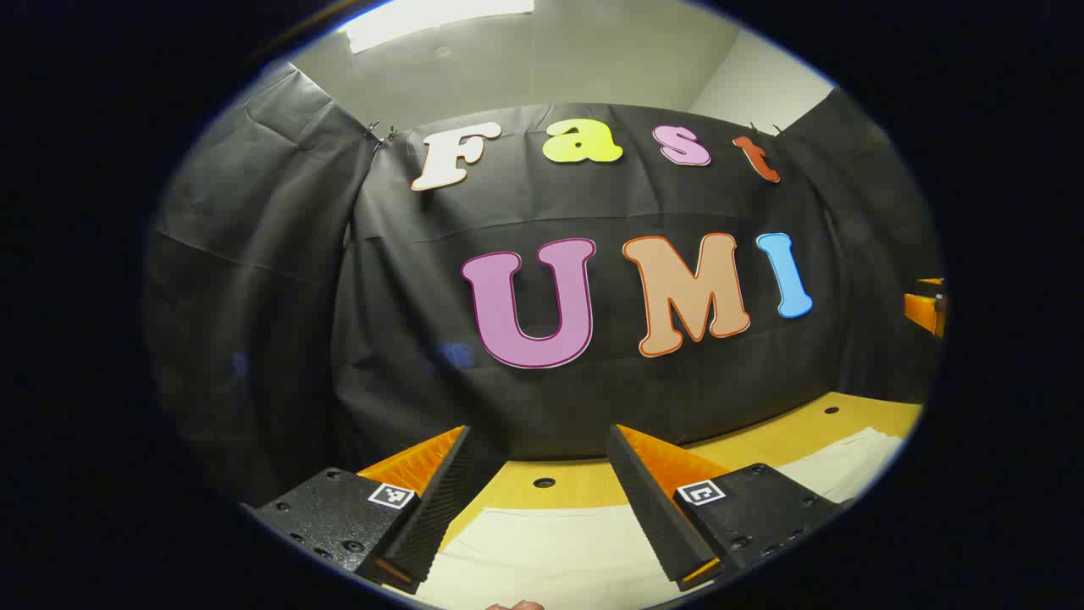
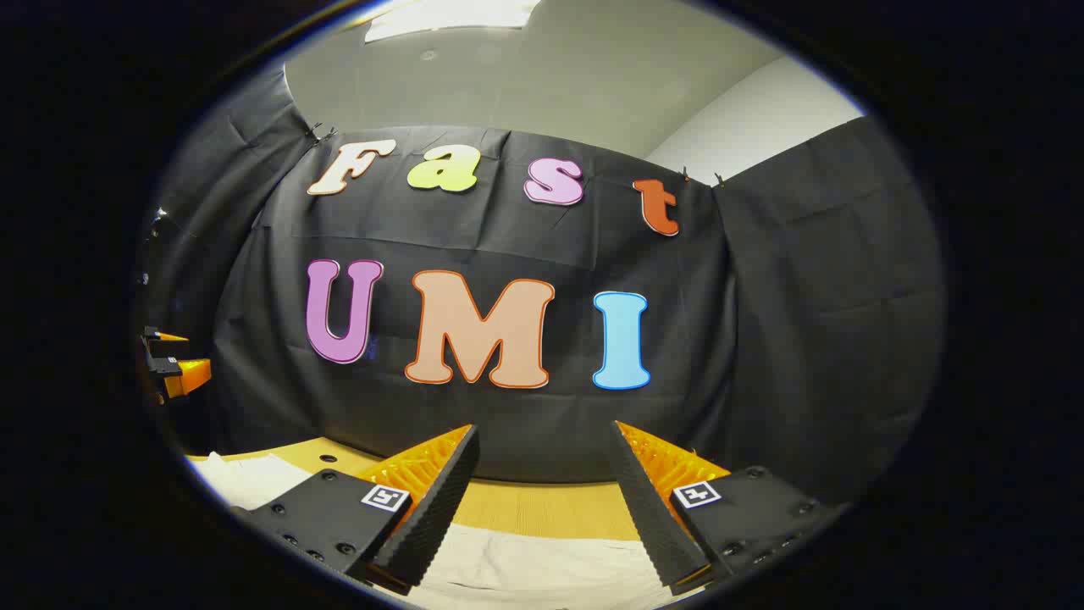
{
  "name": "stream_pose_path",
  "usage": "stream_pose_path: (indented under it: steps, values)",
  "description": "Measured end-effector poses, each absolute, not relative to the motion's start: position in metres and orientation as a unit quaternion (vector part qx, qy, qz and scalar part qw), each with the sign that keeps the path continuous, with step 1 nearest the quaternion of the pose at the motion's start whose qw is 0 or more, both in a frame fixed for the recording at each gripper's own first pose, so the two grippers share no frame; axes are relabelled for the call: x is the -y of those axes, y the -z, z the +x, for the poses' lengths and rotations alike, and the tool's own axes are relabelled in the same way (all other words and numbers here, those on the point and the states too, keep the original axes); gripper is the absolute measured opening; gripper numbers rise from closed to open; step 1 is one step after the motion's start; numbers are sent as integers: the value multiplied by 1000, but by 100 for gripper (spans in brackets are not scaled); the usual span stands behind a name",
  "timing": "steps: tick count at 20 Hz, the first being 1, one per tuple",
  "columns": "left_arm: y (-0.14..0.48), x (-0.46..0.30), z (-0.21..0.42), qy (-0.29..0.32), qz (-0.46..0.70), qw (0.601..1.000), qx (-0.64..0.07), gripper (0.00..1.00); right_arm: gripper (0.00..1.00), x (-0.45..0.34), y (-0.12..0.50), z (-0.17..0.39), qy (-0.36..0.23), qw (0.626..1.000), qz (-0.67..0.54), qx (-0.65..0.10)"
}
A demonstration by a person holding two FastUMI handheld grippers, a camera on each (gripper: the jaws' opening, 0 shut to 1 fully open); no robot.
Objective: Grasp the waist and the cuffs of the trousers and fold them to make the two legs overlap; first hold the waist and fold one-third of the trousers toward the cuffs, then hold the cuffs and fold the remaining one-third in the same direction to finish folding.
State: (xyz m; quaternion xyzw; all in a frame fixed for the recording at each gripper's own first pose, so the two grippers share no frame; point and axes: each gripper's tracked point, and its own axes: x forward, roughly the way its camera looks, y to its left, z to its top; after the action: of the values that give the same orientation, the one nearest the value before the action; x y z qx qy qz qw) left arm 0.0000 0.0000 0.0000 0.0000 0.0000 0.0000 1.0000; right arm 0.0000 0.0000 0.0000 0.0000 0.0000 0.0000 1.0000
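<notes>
Left gripper view has the pale trousers (image 1: 542,551) lying flat on the yellow bench (image 1: 593,483) just below our left claw (image 1: 542,500), whose jaws stand apart and empty. We judge the cloth light, soft and floppy, best pinched at the waist hem and cuffs. Right gripper view shows the right claw (image 2: 542,500) likewise spread, more trouser cloth (image 2: 525,563) beneath, and the other claw (image 2: 174,368) far left.

No readable text, brand or number stands on anything here; the left tool (image 1: 538,500) bears a small square black-and-white marker (image 1: 391,495) on each finger; the right tool (image 2: 542,500) bears like markers (image 2: 385,497); these are coded patterns, not words.
</notes>
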Motion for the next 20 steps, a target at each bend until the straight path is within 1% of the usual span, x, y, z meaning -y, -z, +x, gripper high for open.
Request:
stream_pose_path:
  steps: [20]
  values:
    - [8,-12,-9,-19,10,1000,-10,96,97,-3,11,5,-11,1000,2,-6]
